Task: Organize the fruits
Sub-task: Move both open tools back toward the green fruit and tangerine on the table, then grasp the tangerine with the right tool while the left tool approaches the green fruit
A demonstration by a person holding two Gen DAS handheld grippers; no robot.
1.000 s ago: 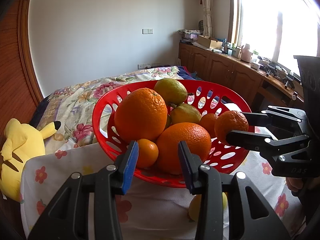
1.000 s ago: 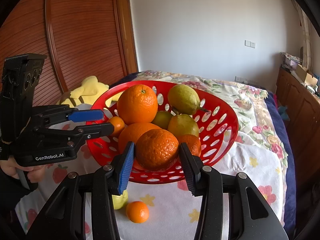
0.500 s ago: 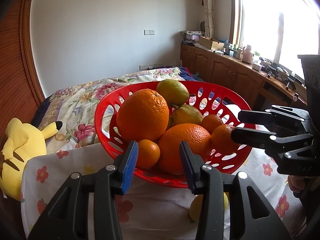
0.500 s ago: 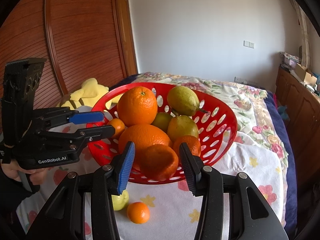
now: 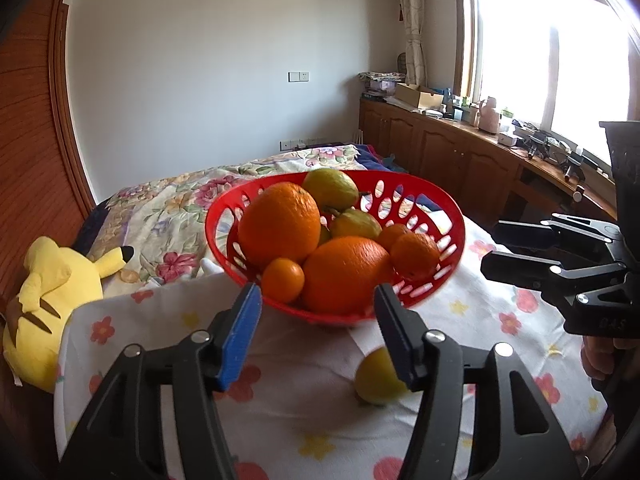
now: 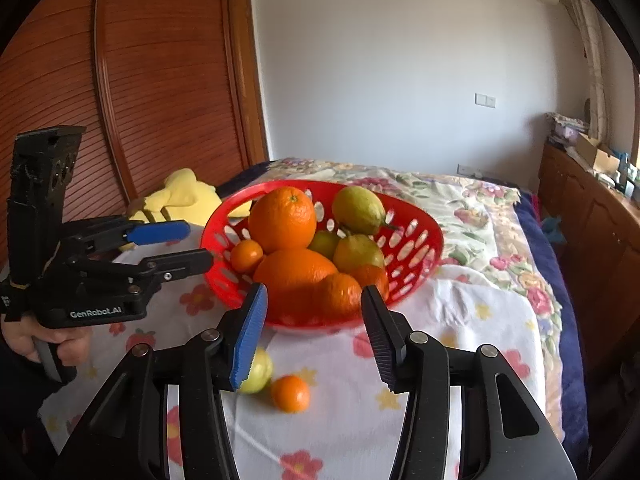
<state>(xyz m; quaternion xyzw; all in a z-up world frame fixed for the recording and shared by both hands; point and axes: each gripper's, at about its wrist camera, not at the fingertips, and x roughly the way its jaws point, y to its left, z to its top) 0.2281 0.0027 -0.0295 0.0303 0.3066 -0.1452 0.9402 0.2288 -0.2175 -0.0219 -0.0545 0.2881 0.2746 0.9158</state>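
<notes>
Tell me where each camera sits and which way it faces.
Left wrist: on the left gripper, looking forward and down at the basket; own fingers opening with nothing between, right gripper and a hand at the right edge.
Right wrist: on the right gripper, facing the same basket; own fingers opening and empty, left gripper and its hand at the left.
Shared: basket, big orange, yellow plush, loose lemon.

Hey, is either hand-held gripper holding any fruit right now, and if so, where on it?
Nothing is held. The left hand-held gripper and the right hand-held gripper both have empty jaws that are opening, short of the red basket.
</notes>
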